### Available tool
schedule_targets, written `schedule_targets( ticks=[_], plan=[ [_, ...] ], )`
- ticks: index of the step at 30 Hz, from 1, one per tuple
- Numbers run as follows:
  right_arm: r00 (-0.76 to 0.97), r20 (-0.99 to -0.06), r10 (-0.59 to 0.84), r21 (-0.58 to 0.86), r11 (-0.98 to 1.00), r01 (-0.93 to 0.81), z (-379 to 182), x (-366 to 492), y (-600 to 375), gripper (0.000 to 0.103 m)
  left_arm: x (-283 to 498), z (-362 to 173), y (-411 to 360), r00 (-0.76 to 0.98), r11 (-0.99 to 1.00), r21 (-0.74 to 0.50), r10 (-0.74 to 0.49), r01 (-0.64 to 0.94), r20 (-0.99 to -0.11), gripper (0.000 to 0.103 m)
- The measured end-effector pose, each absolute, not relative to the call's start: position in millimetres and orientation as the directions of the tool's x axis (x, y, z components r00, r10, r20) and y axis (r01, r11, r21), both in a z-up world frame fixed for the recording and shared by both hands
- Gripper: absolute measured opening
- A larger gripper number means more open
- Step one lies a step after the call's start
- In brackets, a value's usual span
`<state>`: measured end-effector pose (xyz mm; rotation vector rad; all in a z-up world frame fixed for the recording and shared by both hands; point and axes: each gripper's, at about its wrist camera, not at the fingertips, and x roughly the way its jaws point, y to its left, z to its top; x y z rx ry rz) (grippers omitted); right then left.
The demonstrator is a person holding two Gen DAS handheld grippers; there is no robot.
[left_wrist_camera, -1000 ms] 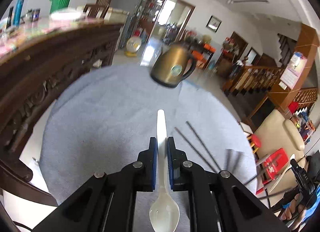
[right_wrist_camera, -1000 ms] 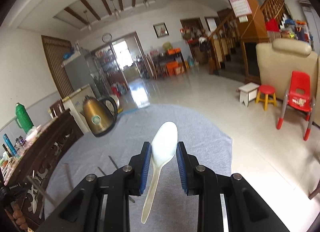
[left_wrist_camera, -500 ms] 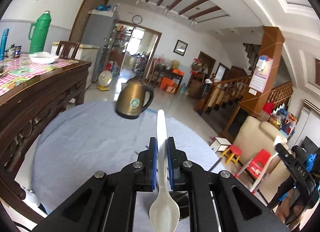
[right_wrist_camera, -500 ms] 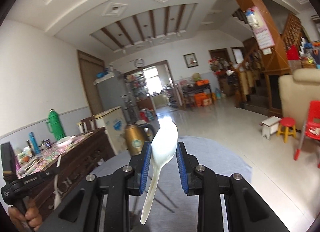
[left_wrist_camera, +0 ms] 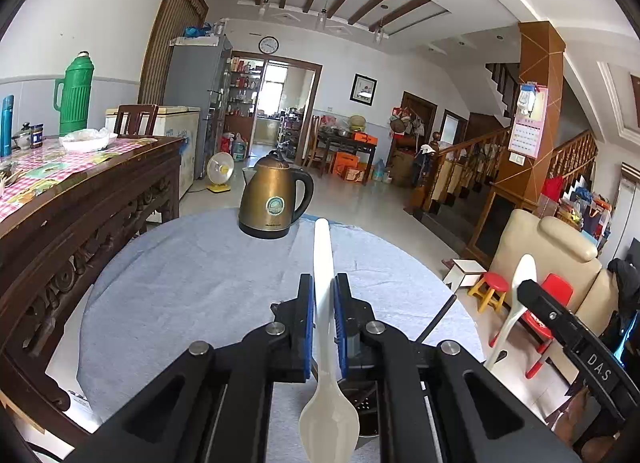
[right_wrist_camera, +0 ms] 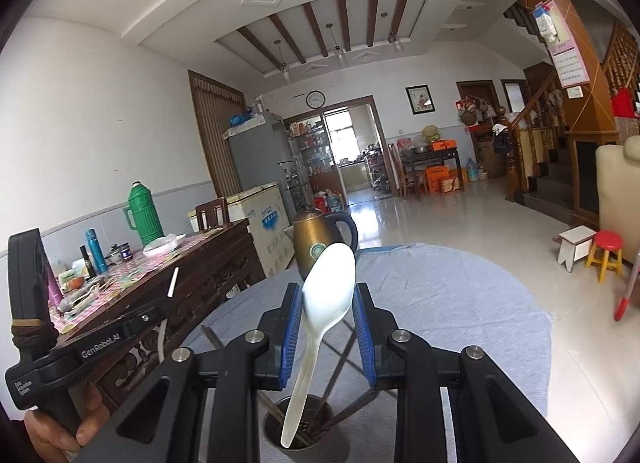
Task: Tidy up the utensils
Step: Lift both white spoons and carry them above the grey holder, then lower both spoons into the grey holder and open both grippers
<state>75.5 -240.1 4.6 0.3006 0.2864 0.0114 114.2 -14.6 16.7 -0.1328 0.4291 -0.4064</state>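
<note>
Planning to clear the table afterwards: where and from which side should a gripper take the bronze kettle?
Grip the black handle on the bronze kettle, coming in from the kettle's right in the left wrist view. The kettle stands upright on the gray cloth, its handle loop sticks out on that side, and the body looks too wide for the fingers.

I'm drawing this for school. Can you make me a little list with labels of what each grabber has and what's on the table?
left gripper: shut on a white spoon, bowl end toward the camera
right gripper: shut on a second white spoon, bowl up, handle tip pointing down at the cup's mouth
metal cup: on the table, dark chopsticks standing in it
kettle: bronze, upright at the far edge
table: round, grey-blue cloth
</note>
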Motion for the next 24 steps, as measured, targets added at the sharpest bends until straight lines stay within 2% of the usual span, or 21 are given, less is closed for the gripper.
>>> schedule_targets(
  ticks=[24],
  plan=[
    [0.961, -0.274, 0.036, 0.313, 0.948, 0.054, -14.9, 87.4, -231.0, 0.028, 117.3, 7.4, -30.1, 0.817, 0.914, -0.19, -0.406, 0.359, -0.408, 0.01]
  ],
)
